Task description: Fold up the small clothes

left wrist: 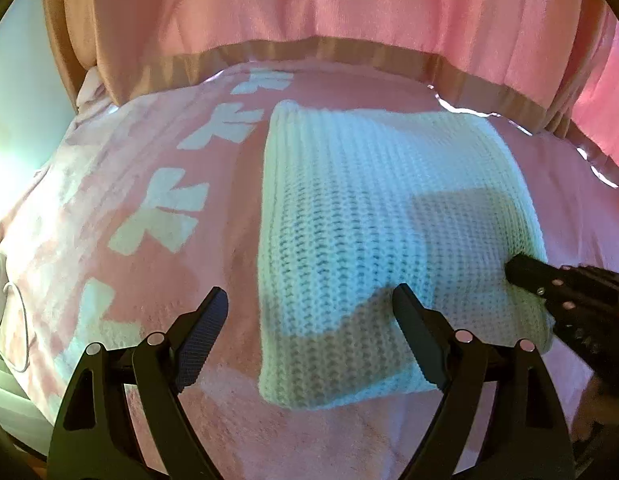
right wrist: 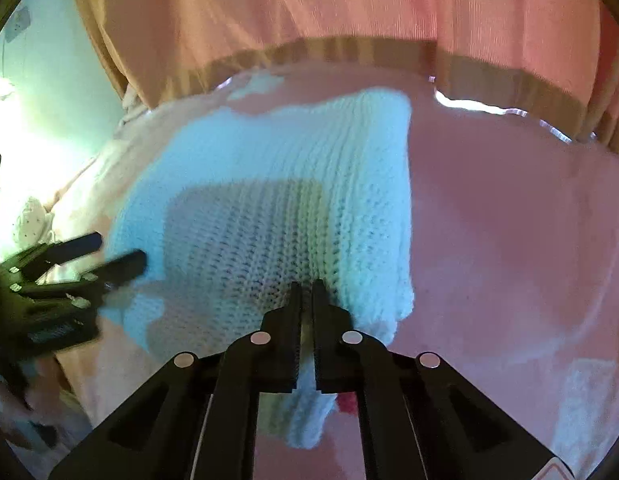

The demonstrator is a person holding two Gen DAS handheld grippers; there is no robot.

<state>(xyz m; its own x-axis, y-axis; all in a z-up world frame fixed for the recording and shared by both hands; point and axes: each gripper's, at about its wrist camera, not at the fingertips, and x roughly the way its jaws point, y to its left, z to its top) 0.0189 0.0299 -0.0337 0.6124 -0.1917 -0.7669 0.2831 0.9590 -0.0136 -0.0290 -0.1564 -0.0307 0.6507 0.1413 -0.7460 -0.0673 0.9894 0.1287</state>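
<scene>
The left tongs (left wrist: pixel 309 308) point steeply down over the near left corner of a folded white knitted garment (left wrist: pixel 369 208). Their two black fingers stand wide apart with nothing gripped: the left finger hangs over the pink blanket (left wrist: pixel 157 300) beside the garment, the right finger over the knit itself. Whether either tip touches the cloth cannot be told.

The right tongs (right wrist: pixel 307 286) also tilt steeply downward and come in at the garment's near right edge. Their fingers are drawn almost together, and a fold of the white knit (right wrist: pixel 305 408) is pinched between them, hanging out below the pads. In the left wrist view the same tongs (left wrist: pixel 517 270) reach in from the right with their tip against the garment's right side.

The garment lies flat as a rough rectangle in the middle of the bed, on the pink blanket, which has a row of pale letter-like shapes (left wrist: pixel 189 196) to the garment's left. A pink curtain with a tan hem (left wrist: pixel 349 52) hangs behind the bed's far edge. No containers show in either view.
</scene>
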